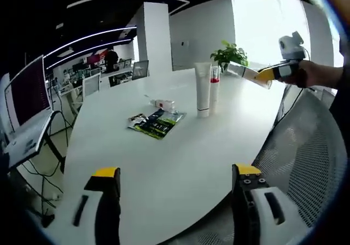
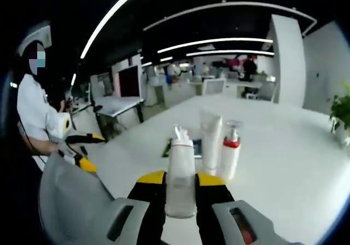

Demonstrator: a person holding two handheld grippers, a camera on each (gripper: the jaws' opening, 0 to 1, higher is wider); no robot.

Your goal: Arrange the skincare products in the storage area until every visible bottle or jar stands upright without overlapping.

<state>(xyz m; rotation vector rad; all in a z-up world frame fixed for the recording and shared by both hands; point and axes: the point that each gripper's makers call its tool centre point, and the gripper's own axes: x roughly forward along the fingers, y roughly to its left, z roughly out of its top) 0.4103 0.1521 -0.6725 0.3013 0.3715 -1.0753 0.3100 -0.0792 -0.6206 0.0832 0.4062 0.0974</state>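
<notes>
Right hand-held gripper [image 2: 180,182]: jaws pinching a clear spray bottle [image 2: 180,174], held upright above the near edge of the white surface [image 2: 284,157]. Left hand-held gripper [image 1: 175,174]: jaws spread, nothing between them, at the surface [image 1: 164,174] edge. White tube [image 1: 203,89] and red-collared pump bottle [image 1: 214,83] upright mid-surface, just beside each other; sachets [image 1: 157,123] flat nearby. Open room all round.

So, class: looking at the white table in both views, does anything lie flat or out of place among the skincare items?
Yes. A green-and-black sachet and a small white box lie flat on the table, apart from the upright white tube and red-collared pump bottle. The right gripper holds a clear bottle.
</notes>
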